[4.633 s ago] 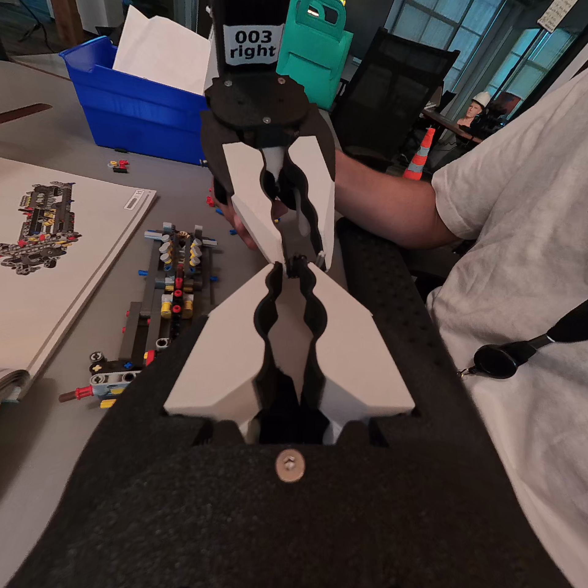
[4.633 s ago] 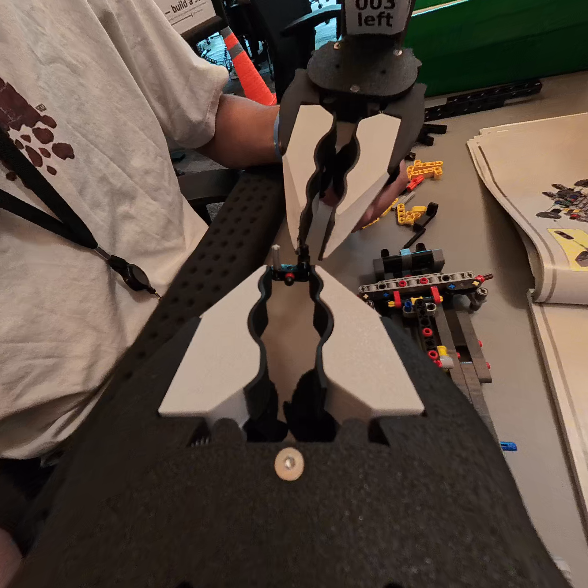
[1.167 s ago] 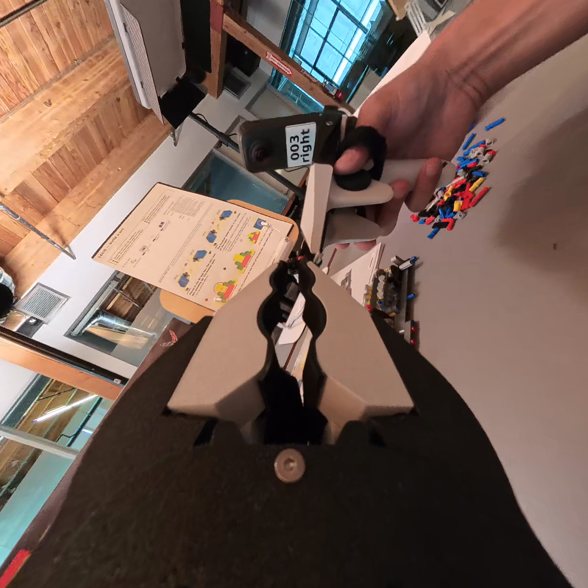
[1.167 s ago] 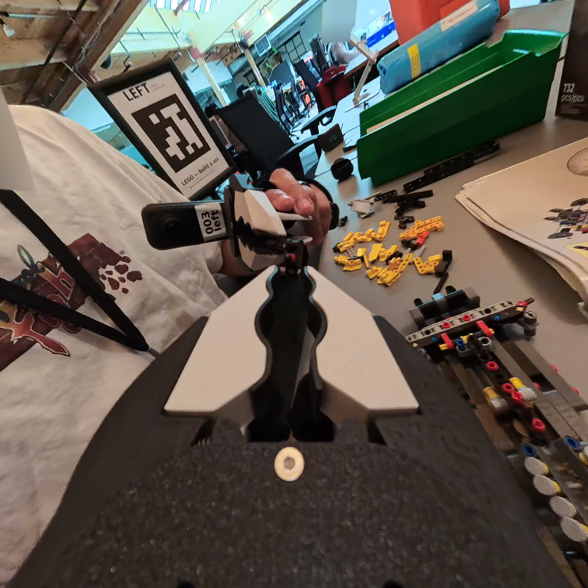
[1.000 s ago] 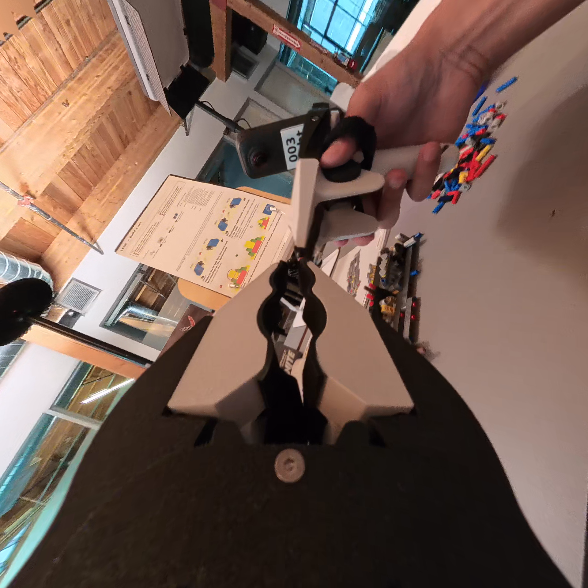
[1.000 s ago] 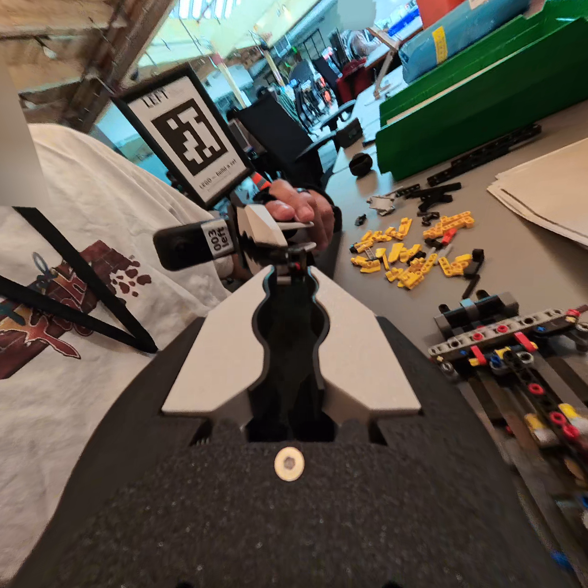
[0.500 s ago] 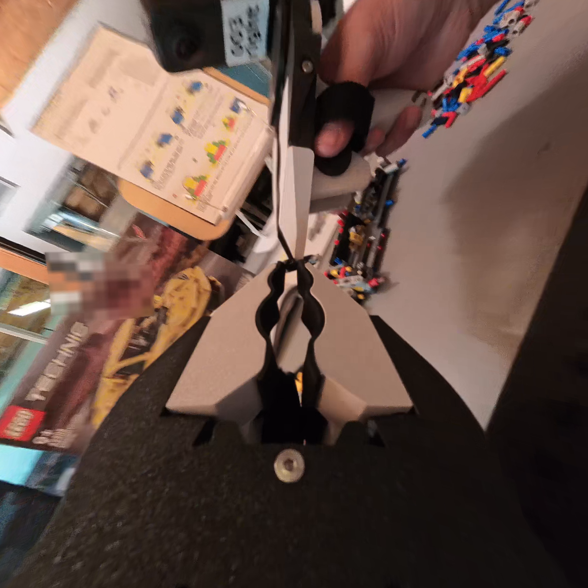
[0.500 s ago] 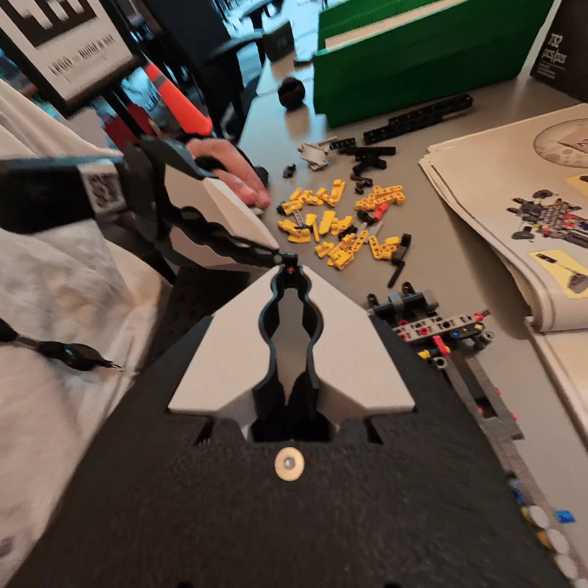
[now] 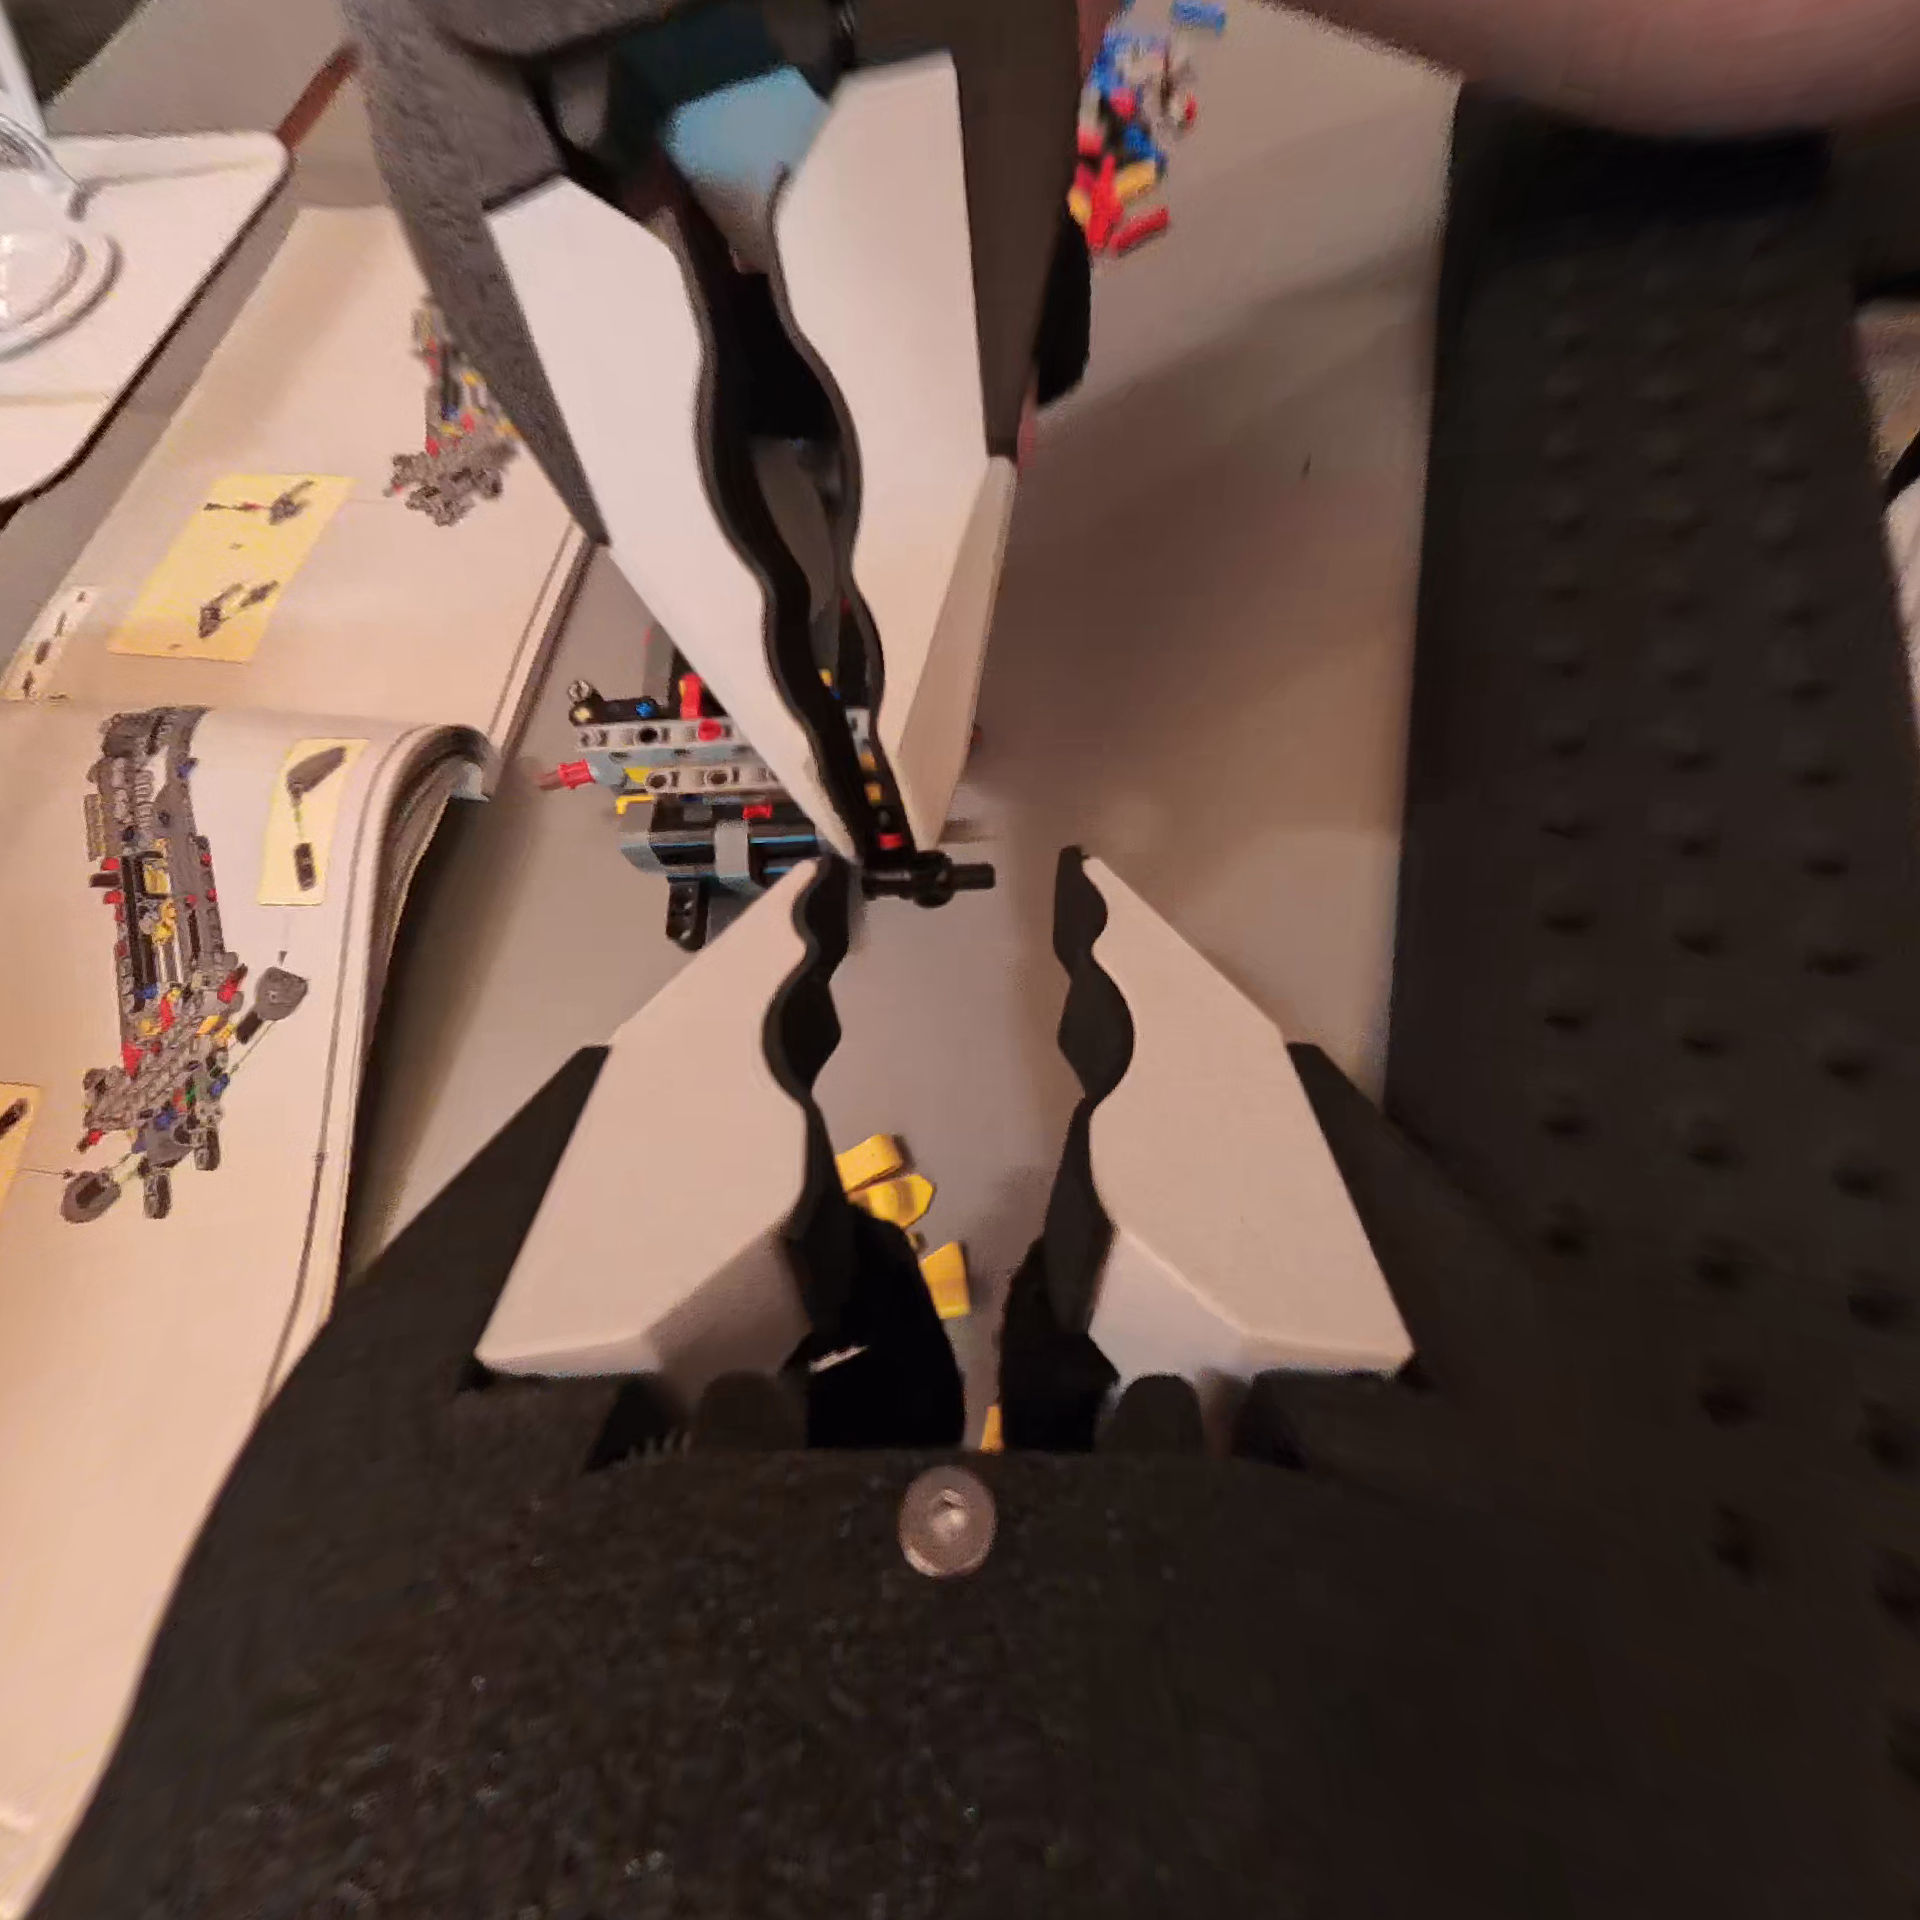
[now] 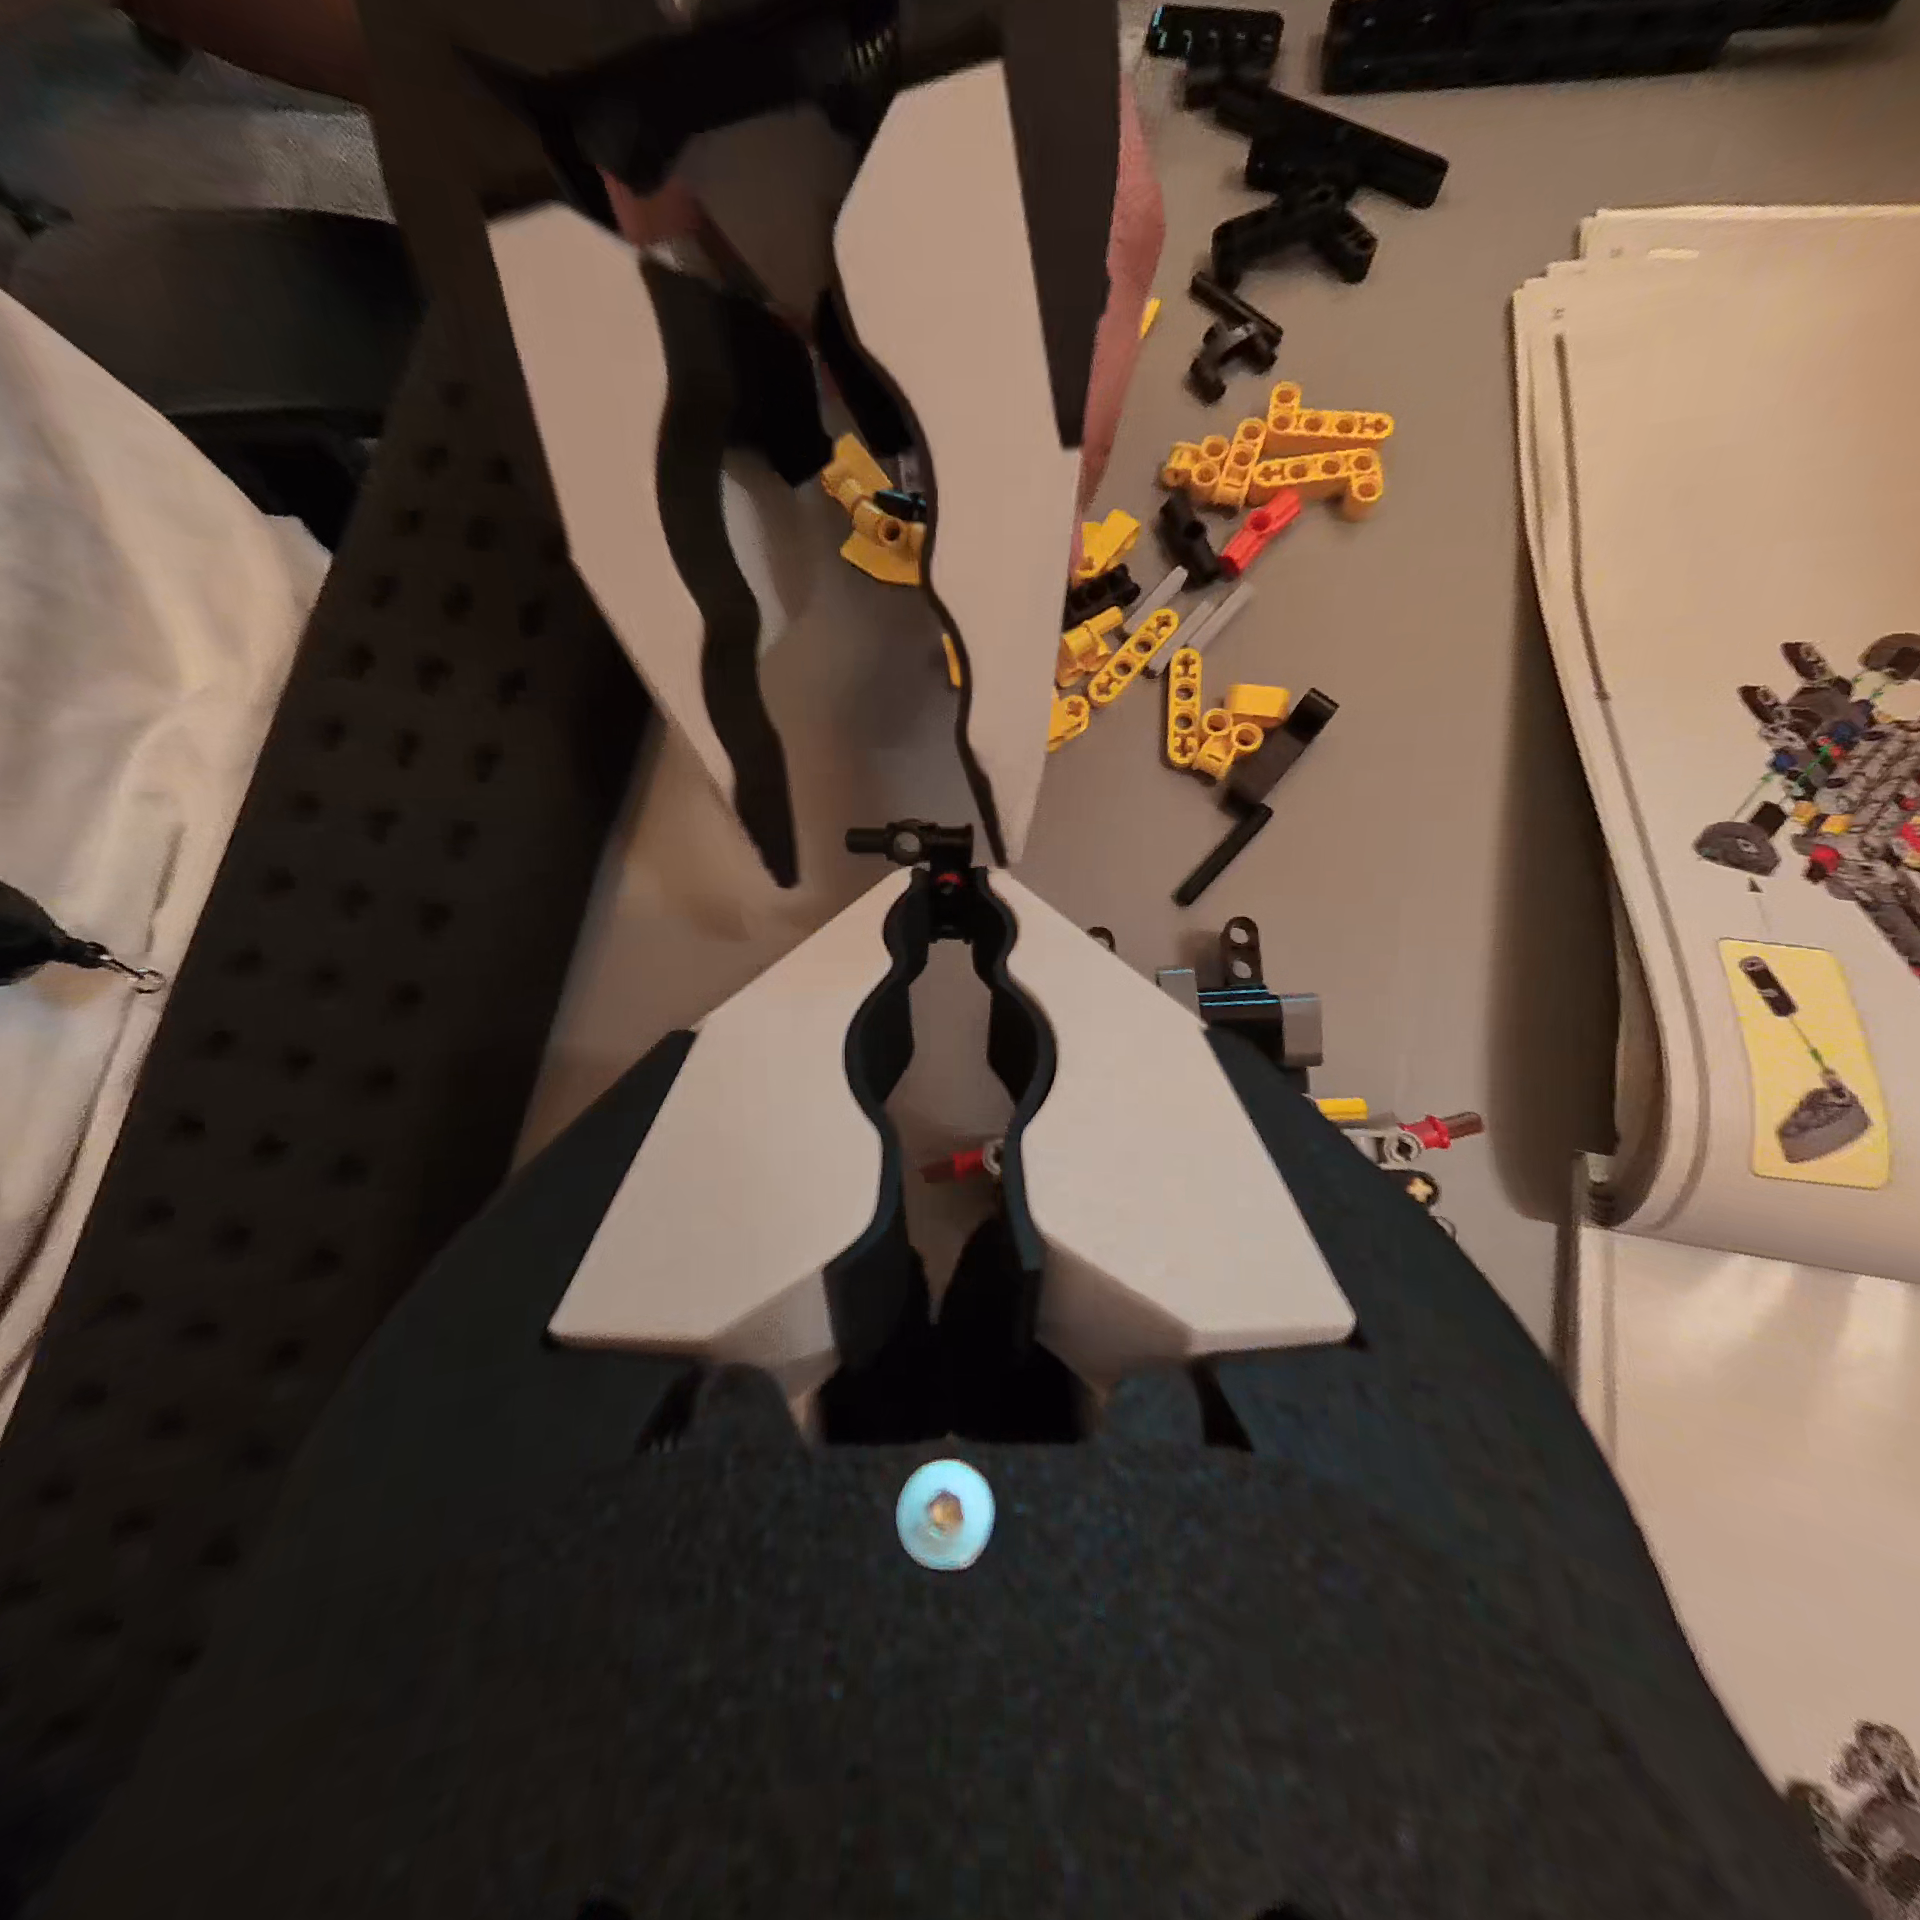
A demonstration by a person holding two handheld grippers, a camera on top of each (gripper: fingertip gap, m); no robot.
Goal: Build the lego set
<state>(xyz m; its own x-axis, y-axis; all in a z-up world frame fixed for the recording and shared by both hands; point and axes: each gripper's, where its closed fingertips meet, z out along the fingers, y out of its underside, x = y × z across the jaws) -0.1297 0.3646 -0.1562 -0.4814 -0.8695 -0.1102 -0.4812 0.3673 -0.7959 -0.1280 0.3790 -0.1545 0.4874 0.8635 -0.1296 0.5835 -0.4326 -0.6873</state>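
Gripping a small black Lego connector piece point(image 10: 914, 844) at their tips, the right tongs point(image 10: 943, 883) are clamped; the left tongs point(image 9: 940, 868) stand apart above the grey worktop point(image 9: 1195, 665).

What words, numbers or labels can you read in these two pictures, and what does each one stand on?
Pale blue label at the top of the right gripper: too blurred to read.
Open instruction booklet in the left wrist view: only diagrams show; any print is too small to read.
The same booklet in the right wrist view: again diagrams only, nothing readable.
No other writing shows.
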